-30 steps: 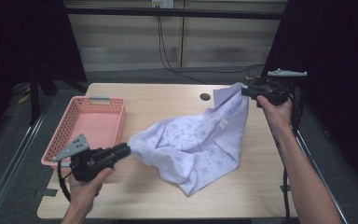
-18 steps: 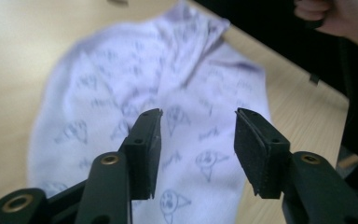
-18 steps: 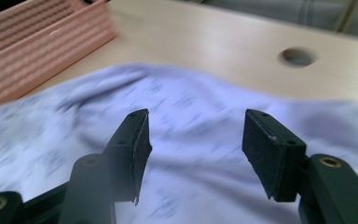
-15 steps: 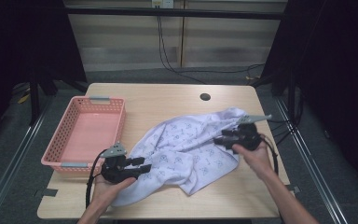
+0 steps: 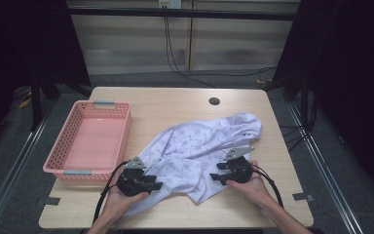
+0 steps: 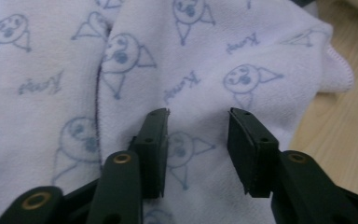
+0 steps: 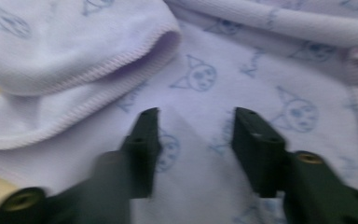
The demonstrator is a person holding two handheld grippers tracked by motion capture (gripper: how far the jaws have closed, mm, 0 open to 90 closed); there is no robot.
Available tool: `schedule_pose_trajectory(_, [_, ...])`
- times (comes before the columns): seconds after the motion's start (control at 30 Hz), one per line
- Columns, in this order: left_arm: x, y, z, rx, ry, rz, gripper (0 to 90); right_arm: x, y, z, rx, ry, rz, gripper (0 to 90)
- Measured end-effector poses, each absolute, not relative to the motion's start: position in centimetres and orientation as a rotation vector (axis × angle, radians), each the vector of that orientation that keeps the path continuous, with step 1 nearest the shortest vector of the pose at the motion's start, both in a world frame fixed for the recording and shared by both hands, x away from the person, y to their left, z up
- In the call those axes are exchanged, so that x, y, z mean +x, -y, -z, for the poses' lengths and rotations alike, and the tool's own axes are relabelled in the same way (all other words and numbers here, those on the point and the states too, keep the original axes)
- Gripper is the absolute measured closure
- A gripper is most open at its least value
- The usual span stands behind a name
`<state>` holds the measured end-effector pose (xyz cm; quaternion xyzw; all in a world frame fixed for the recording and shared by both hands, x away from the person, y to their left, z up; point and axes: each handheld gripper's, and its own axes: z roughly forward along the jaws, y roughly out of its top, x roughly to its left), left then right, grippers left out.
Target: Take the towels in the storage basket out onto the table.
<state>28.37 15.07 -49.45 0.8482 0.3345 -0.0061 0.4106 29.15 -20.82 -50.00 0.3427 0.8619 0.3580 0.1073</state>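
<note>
A white towel printed with pale blue cat faces lies crumpled across the middle of the wooden table. My left gripper rests at the towel's near left edge, jaws open over the cloth. In the left gripper view the towel lies under the open left gripper. My right gripper sits at the towel's near right part, also open. The right gripper view has the towel with a folded hem beneath the open right gripper. Neither gripper holds anything.
An empty pink basket stands at the table's left side. A round cable hole sits near the far edge. Bare wood borders the towel on the near side.
My right gripper came down from the far right, where it held the towel up, to the near side and let go. The left gripper moved right and opened. The towel now lies slack.
</note>
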Motion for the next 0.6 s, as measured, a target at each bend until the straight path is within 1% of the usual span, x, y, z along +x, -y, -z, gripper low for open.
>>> schedule_pose_trajectory(0.07, [28.3, -15.1, 49.1, 2.110, -0.839, 0.004, 53.9, 29.4, 21.2, 50.0, 1.019, -2.522, -1.044, 74.9])
schedule_pose_trajectory(0.1, [28.2, -15.2, 48.8, 2.092, -0.838, 0.004, 53.1, 29.7, 21.6, 50.0, 1.027, -2.514, -1.051, 84.6])
schedule_pose_trajectory(0.13, [28.2, -15.3, 48.6, 2.076, -0.840, 0.003, 52.9, 30.0, 22.0, 50.0, 1.048, -2.511, -1.044, 87.5])
schedule_pose_trajectory(0.3, [28.0, -15.7, 48.1, 2.050, -0.837, 0.004, 52.3, 31.5, 25.3, 50.0, 1.142, -2.459, -1.023, 89.5])
schedule_pose_trajectory(0.4, [27.8, -15.5, 48.1, 2.064, -0.811, 0.020, 56.0, 32.2, 27.7, 50.1, 1.231, -2.393, -0.996, 89.8])
schedule_pose_trajectory(0.47, [27.4, -15.3, 48.0, 2.080, -0.777, 0.034, 62.5, 32.4, 29.2, 50.0, 1.277, -2.355, -0.972, 89.8])
schedule_pose_trajectory(0.6, [26.4, -15.1, 48.2, 2.117, -0.725, 0.077, 65.0, 32.3, 31.6, 49.9, 1.316, -2.283, -0.873, 89.7])
